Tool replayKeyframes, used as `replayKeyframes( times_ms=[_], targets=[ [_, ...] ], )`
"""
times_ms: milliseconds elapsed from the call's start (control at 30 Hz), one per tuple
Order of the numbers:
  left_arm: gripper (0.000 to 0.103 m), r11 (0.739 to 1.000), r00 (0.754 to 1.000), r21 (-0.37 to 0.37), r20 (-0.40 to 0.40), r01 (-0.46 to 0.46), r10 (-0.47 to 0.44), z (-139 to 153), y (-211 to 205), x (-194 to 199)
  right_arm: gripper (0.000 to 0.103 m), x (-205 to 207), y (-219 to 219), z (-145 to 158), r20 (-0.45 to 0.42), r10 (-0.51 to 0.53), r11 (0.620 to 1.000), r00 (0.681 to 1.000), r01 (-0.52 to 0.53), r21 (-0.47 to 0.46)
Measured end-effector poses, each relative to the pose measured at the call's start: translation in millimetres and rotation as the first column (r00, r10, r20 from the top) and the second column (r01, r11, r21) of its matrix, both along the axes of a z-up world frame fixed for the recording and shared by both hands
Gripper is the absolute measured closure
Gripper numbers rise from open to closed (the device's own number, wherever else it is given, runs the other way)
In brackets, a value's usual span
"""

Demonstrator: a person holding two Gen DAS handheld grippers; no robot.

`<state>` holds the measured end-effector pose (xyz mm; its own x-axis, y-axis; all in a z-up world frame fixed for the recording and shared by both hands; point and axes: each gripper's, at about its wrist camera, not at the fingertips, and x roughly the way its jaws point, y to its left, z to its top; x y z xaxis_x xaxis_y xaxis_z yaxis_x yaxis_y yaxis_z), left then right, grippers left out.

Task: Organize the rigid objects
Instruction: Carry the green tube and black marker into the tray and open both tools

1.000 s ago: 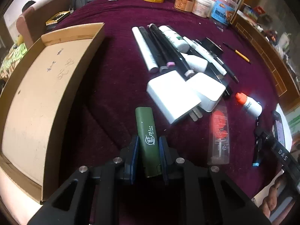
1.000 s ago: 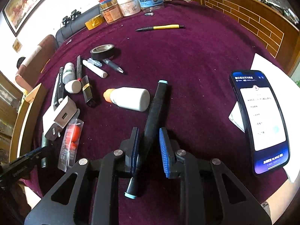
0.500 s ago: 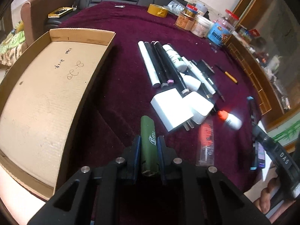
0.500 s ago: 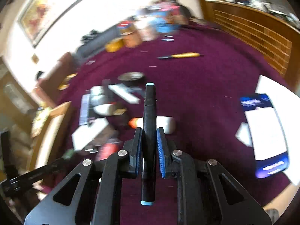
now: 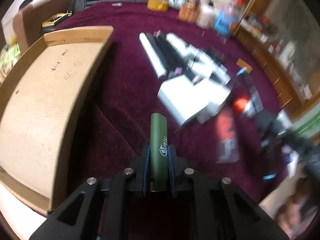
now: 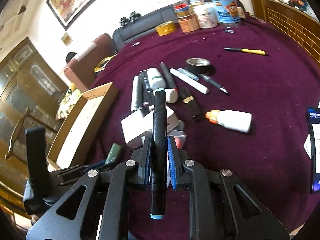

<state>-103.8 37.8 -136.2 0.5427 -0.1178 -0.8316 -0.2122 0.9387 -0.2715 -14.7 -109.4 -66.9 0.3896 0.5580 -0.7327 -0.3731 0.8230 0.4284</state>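
Observation:
My left gripper (image 5: 158, 156) is shut on a dark green tube (image 5: 158, 134) with white lettering, held just above the maroon cloth beside the shallow cardboard tray (image 5: 40, 92). My right gripper (image 6: 158, 150) is shut on a black marker with light-blue end caps (image 6: 159, 124), lifted over the white chargers (image 6: 140, 126). In the right wrist view the green tube (image 6: 114, 153) and the left gripper (image 6: 94, 165) show at lower left, next to the cardboard tray (image 6: 80, 124). A row of markers and white tubes (image 6: 148, 84) lies on the cloth beyond.
On the cloth lie a white glue bottle with orange cap (image 6: 232, 120), a black tape roll (image 6: 198, 65), a yellow pen (image 6: 248, 51), a lipstick (image 6: 190, 102) and a red packet (image 5: 227, 132). Jars (image 6: 206, 16) stand at the far edge. A phone (image 6: 315, 150) rests at right.
Both grippers closed on their objects and lifted them: the left on the green tube, the right on the black marker, which swung left over the white chargers.

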Motion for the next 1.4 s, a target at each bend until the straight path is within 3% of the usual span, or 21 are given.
replayKeyframes(
  times_ms=[200,300,467,600,733,800,1000,1167,1400],
  targets=[
    [0.088,0.991,0.990,-0.073,0.084,-0.110,0.116,35,55,-21,0.088,5,40,13,-0.021,0.161,0.978,0.987,-0.157,0.134],
    [0.088,0.976,0.973,-0.076,0.093,-0.204,0.210,39,89,-31,0.087,3,86,16,-0.027,0.290,0.944,0.957,-0.281,0.174],
    [0.088,0.929,0.926,-0.069,0.083,-0.363,0.368,30,144,-49,0.087,-4,173,5,-0.065,0.450,0.882,0.891,-0.433,0.185],
    [0.088,0.898,0.897,-0.085,0.058,-0.432,0.438,16,168,-57,0.087,-10,232,-15,-0.101,0.518,0.853,0.850,-0.504,0.134],
    [0.088,0.876,0.876,-0.039,0.008,-0.481,0.482,2,180,-56,0.087,-21,269,-37,-0.107,0.548,0.834,0.829,-0.552,-0.009],
    [0.088,0.881,0.883,-0.051,-0.026,-0.470,0.469,-4,180,-54,0.087,-21,274,-44,-0.137,0.558,0.821,0.818,-0.569,-0.055],
    [0.087,0.910,0.908,0.026,-0.048,-0.414,0.415,-3,159,-56,0.087,-34,255,-38,-0.136,0.613,0.751,0.778,-0.628,-0.206],
    [0.087,0.917,0.917,0.073,-0.049,-0.391,0.395,-5,149,-53,0.087,-17,239,-36,-0.153,0.628,0.742,0.763,-0.646,-0.178],
    [0.087,0.912,0.911,0.003,-0.058,-0.409,0.409,-4,162,-52,0.087,-30,244,-36,-0.072,0.644,0.730,0.762,-0.639,-0.241]
  ],
)
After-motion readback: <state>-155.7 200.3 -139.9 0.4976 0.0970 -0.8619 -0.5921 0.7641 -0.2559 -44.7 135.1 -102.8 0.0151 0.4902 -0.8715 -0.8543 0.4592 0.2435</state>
